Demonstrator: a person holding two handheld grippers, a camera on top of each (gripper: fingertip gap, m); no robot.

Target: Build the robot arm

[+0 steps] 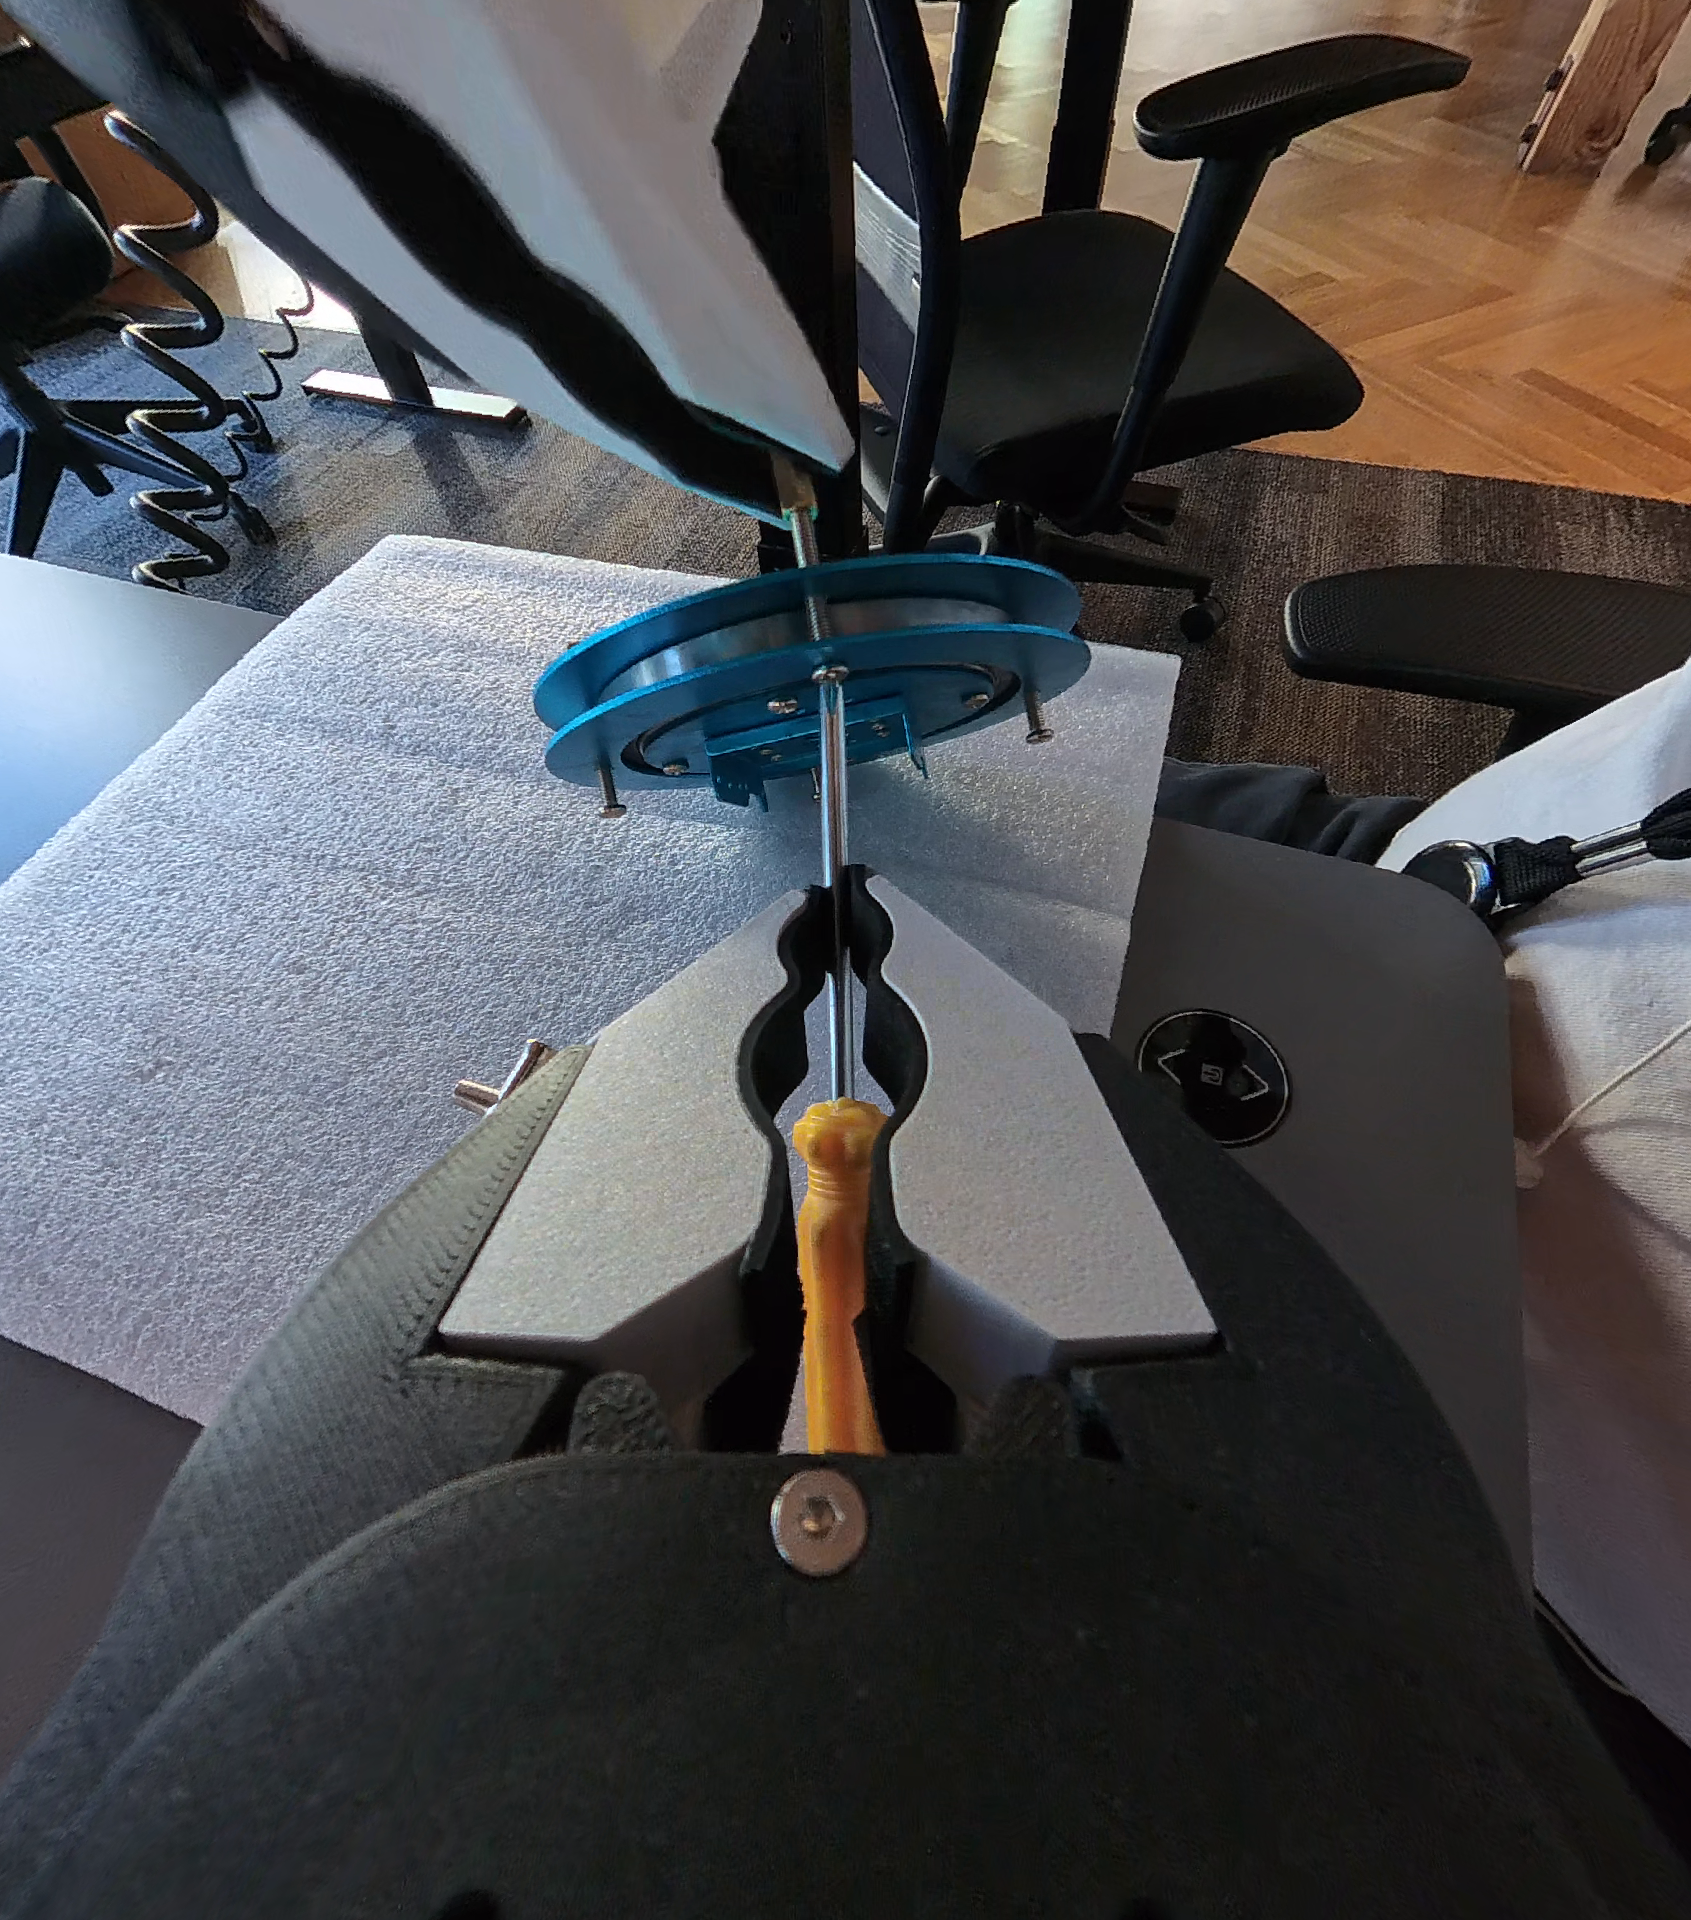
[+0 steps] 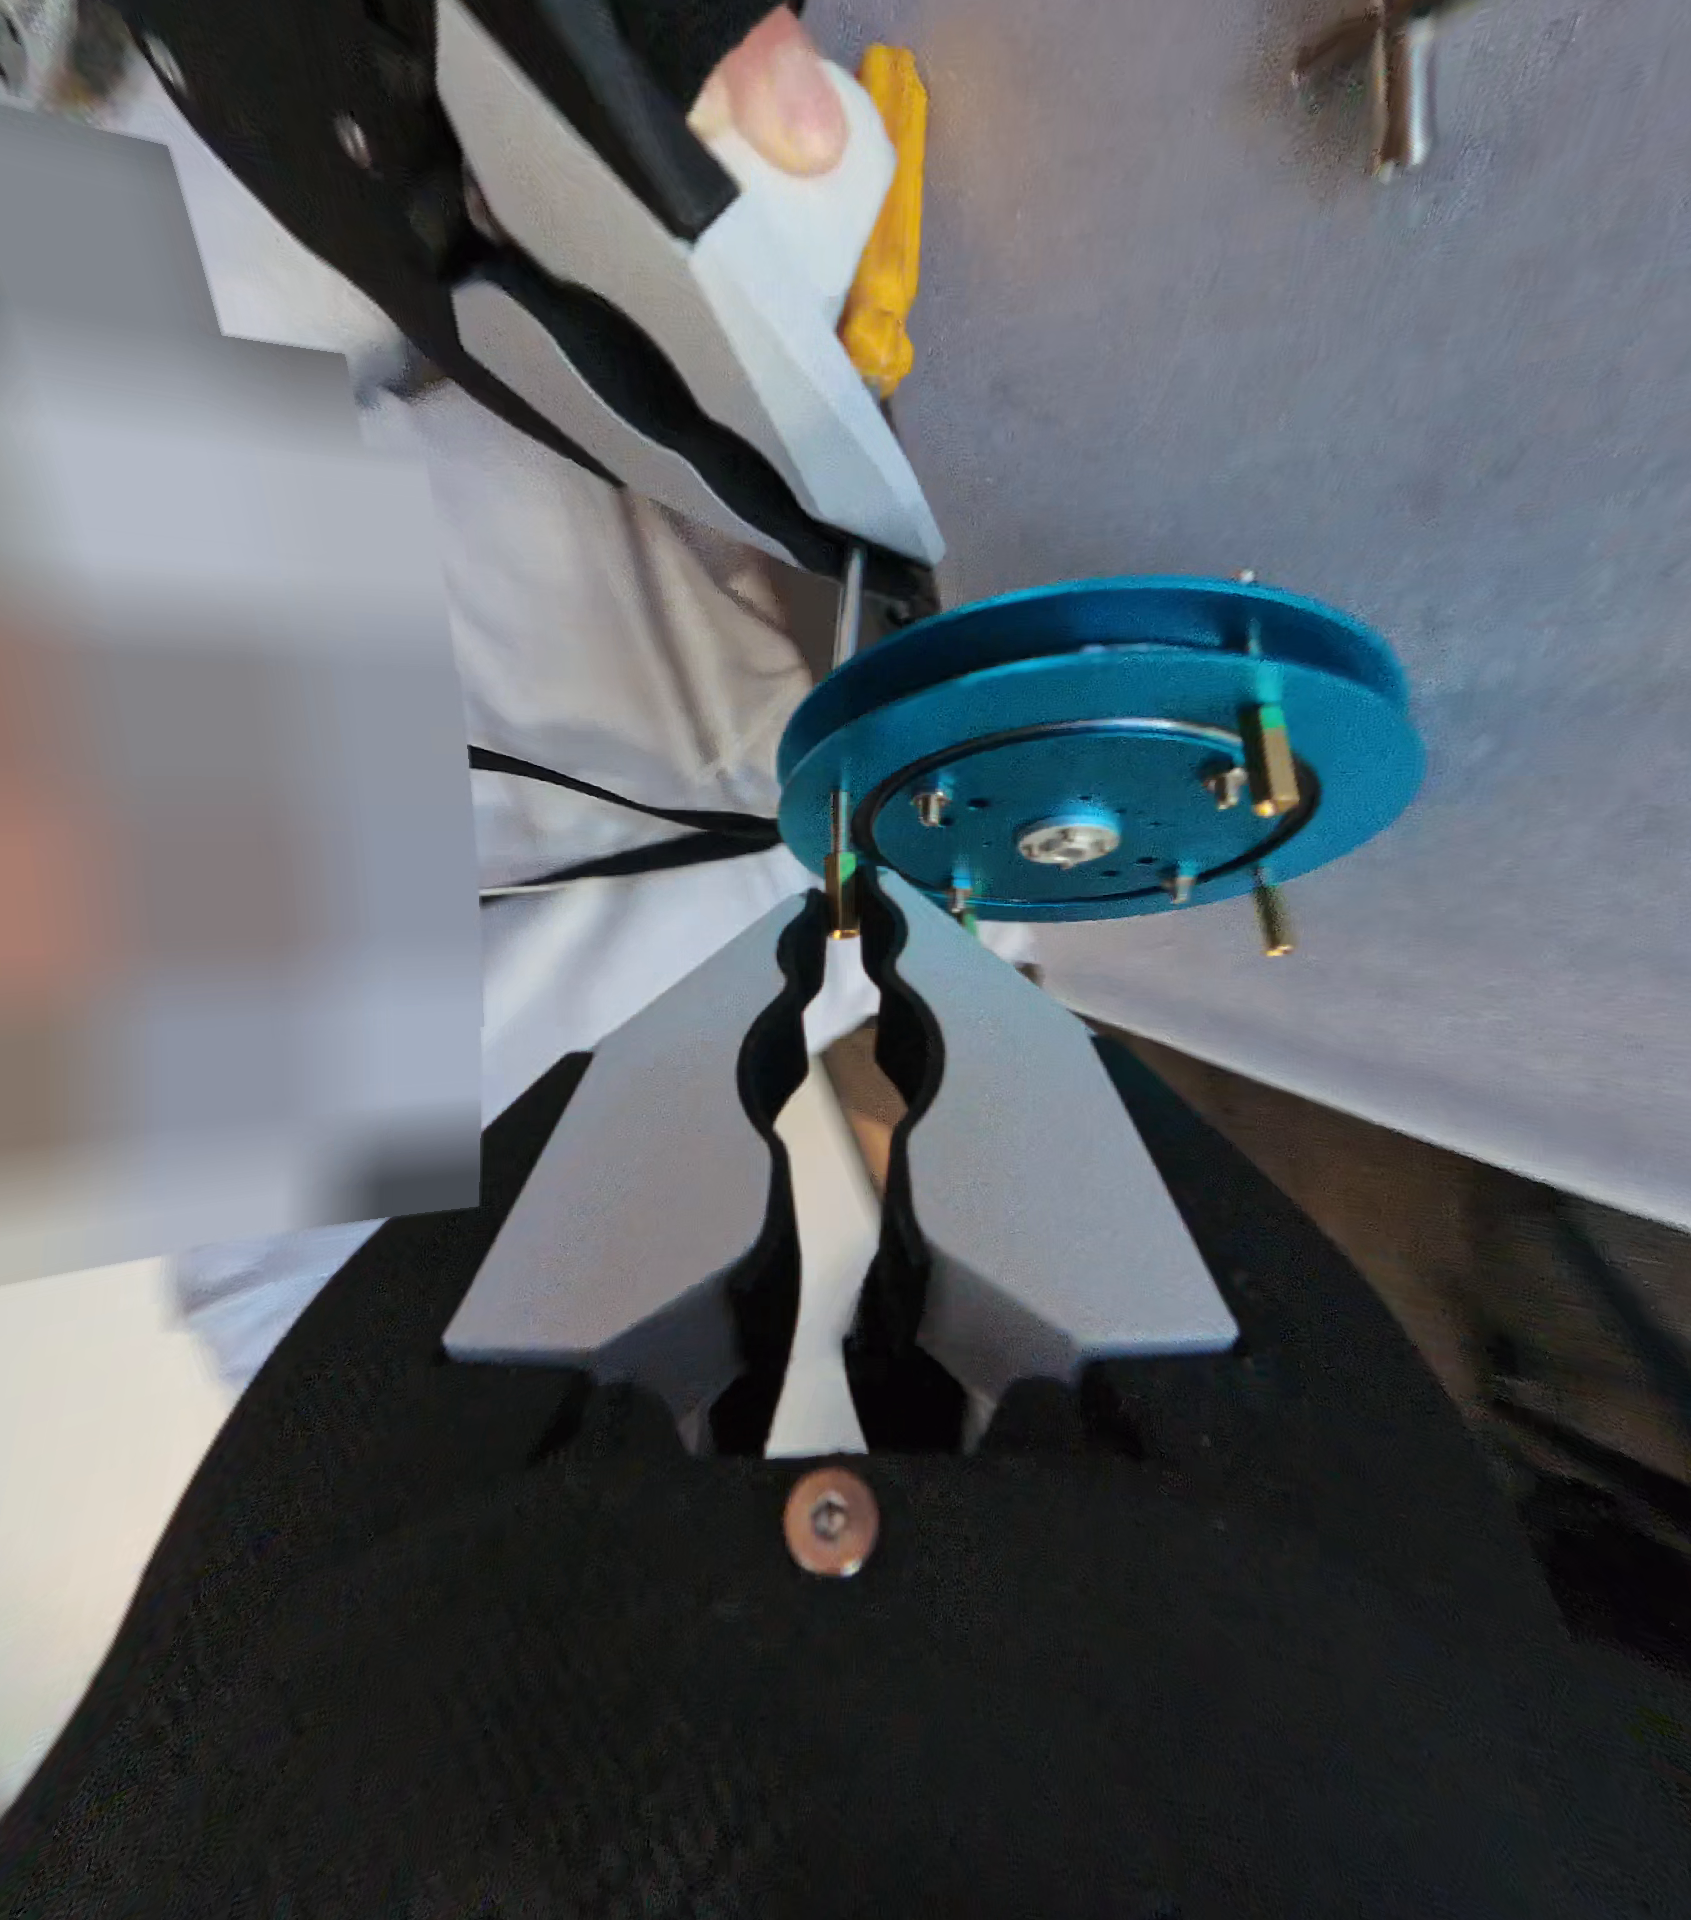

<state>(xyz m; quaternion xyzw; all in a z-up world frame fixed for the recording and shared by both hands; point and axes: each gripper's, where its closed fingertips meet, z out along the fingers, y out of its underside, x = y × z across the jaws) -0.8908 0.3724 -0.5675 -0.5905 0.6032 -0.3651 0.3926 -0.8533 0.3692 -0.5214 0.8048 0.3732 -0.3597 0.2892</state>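
Observation:
A blue two-plate metal disc (image 1: pixel 924 592) with several screws and brass standoffs hangs tilted above the white foam sheet (image 1: pixel 301 883). My left gripper (image 1: pixel 843 894) is shut on a yellow-handled screwdriver (image 1: pixel 836 1247). The screwdriver's steel shaft reaches forward and its tip sits on a screw head on the disc's rim. My right gripper (image 2: pixel 846 909) is shut on a brass standoff (image 2: pixel 841 894) at the edge of the disc (image 2: pixel 1101 758). It comes down from above in the left wrist view (image 1: pixel 799 488). The left gripper and screwdriver (image 2: pixel 888 239) show at the upper left of the right wrist view.
Loose screws (image 1: pixel 498 1081) lie on the foam beside my left fingers and show in the right wrist view (image 2: pixel 1381 83). A black office chair (image 1: pixel 1111 322) and a coiled cable (image 1: pixel 186 343) stand beyond the table. A person in white clothing (image 1: pixel 1651 1143) sits at right, by a round desk control (image 1: pixel 1213 1076). About 7 centimeters separates my left fingertips from my right.

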